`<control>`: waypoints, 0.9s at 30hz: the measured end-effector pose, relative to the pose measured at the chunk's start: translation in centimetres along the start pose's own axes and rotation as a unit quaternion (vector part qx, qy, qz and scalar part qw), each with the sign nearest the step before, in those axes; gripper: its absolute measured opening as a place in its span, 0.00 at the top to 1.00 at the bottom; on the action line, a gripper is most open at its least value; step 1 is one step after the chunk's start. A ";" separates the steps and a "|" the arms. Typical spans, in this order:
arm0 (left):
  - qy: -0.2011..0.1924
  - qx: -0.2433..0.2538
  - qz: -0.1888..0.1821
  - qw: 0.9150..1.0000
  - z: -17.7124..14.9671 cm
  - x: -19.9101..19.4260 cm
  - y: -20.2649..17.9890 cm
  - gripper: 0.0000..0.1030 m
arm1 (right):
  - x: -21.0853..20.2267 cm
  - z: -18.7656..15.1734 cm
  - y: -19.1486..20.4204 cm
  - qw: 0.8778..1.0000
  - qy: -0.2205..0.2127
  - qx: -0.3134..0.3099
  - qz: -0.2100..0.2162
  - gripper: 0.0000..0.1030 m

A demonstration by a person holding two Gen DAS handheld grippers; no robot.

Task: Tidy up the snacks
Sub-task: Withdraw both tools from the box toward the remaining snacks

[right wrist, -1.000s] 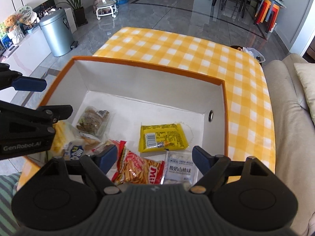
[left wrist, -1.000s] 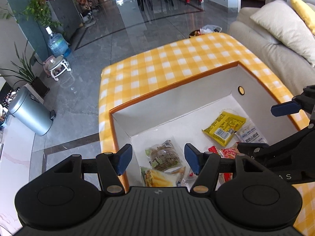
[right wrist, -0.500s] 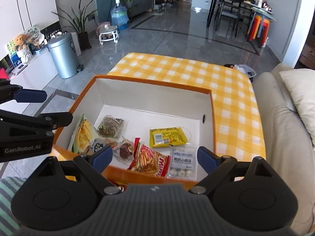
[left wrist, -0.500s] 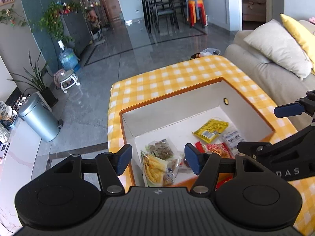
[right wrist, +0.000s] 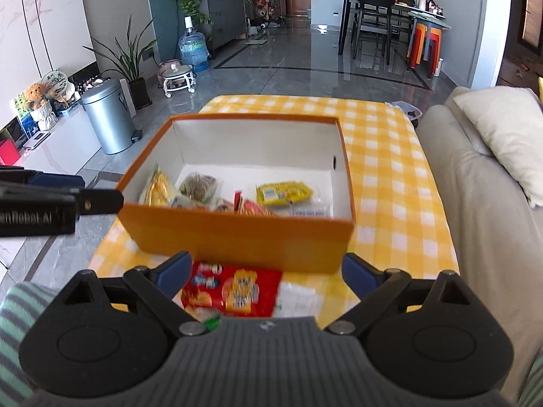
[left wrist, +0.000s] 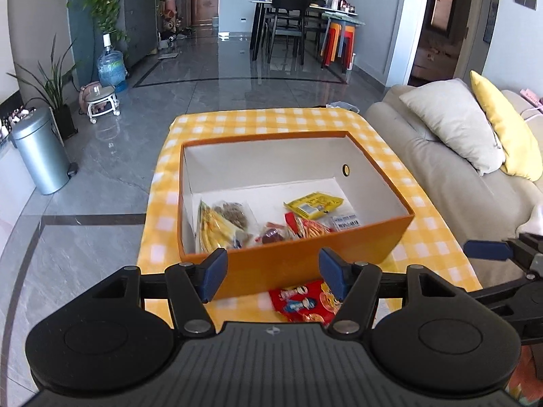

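An orange box [left wrist: 305, 257] with white inside walls stands on the yellow checked table [left wrist: 431, 234]. Several snack packets lie in it, among them a yellow packet [left wrist: 314, 203], a red packet [left wrist: 310, 227] and a yellow-orange bag [left wrist: 212, 229] leaning on the left wall. A red cartoon-printed packet [left wrist: 302, 302] lies on the table in front of the box; it also shows in the right wrist view [right wrist: 234, 288]. My left gripper [left wrist: 273, 273] is open and empty, pulled back before the box. My right gripper [right wrist: 268, 273] is open and empty above the red packet.
A beige sofa [left wrist: 451, 183] with a grey cushion [left wrist: 454, 122] and a yellow cushion [left wrist: 505, 129] runs along the table's right side. A metal bin [left wrist: 40, 152] stands on the floor to the left. A white packet [right wrist: 298, 298] lies beside the red one.
Both grippers have drawn back and up from over the box to the table's near edge. The red cartoon packet before the box has come into view. Both stay open.
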State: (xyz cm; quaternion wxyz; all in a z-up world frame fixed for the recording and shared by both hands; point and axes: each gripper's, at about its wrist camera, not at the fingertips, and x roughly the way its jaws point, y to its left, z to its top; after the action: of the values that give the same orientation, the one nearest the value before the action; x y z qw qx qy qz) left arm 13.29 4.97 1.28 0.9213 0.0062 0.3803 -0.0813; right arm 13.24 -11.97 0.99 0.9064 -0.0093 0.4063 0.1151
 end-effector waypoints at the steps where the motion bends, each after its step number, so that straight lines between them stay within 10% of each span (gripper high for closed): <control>1: -0.001 0.007 0.003 1.000 -0.4 -0.1 -0.3 0.29 | -0.2 -0.6 -0.1 1.000 0.000 0.005 -0.003 0.09; 27: 0.152 -0.013 -0.066 0.986 -8.2 4.0 -3.6 0.34 | 2.6 -9.9 -1.8 0.998 0.069 -0.008 0.009 0.06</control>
State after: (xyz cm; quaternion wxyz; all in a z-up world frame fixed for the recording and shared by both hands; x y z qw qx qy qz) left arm 9.80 1.46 -7.16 0.8454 -0.0184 0.5162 -0.1356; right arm 8.06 -14.26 -7.66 0.8750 -0.0208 0.4671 0.1258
